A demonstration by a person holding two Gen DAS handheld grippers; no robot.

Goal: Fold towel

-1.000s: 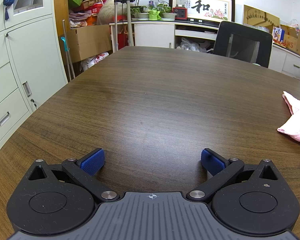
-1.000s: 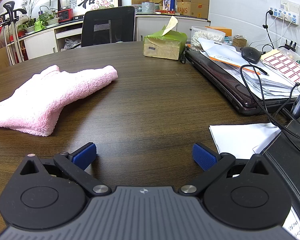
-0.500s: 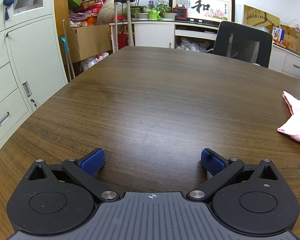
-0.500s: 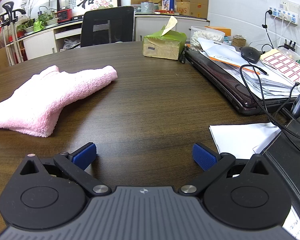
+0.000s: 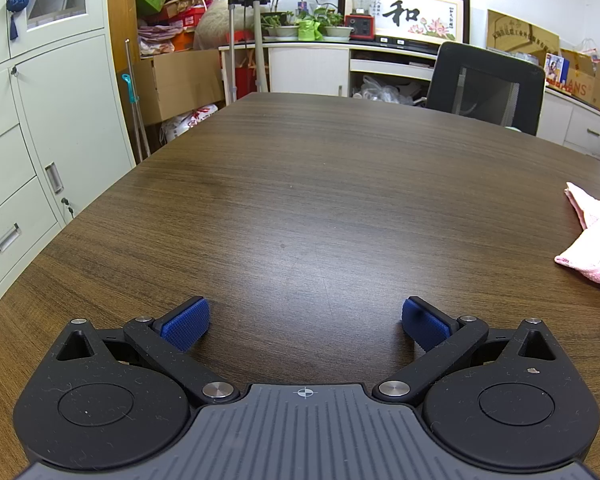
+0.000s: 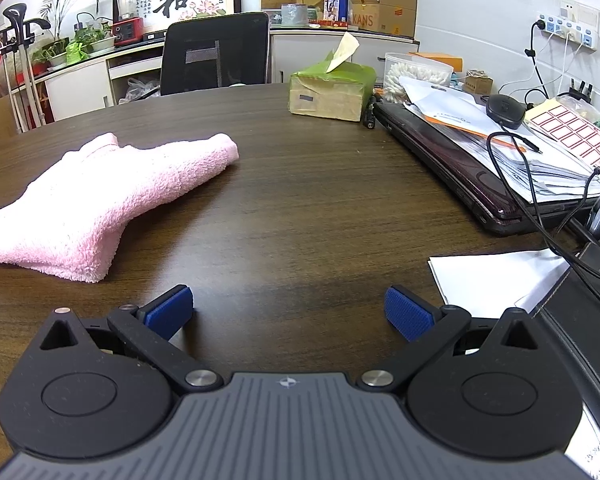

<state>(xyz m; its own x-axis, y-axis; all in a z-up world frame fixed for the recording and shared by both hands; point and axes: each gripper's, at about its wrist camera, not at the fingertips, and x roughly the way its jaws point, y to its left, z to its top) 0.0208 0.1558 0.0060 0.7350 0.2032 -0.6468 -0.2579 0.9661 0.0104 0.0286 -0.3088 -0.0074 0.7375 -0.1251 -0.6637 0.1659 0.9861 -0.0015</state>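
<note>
A pink towel point(image 6: 100, 196) lies rumpled on the dark wooden table point(image 6: 320, 208), left of centre in the right wrist view; only its edge shows at the far right of the left wrist view point(image 5: 596, 240). My right gripper point(image 6: 288, 312) is open and empty, low over the table, to the right of the towel's near corner and a little nearer than it. My left gripper point(image 5: 304, 322) is open and empty over bare table, well left of the towel.
A green tissue box point(image 6: 332, 88), a dark laptop point(image 6: 460, 160) under papers, cables and a black mouse point(image 6: 505, 111) crowd the table's right side. White paper point(image 6: 496, 280) lies near my right fingers. A black chair point(image 5: 486, 84) stands behind the table. Cabinets point(image 5: 28, 140) stand left.
</note>
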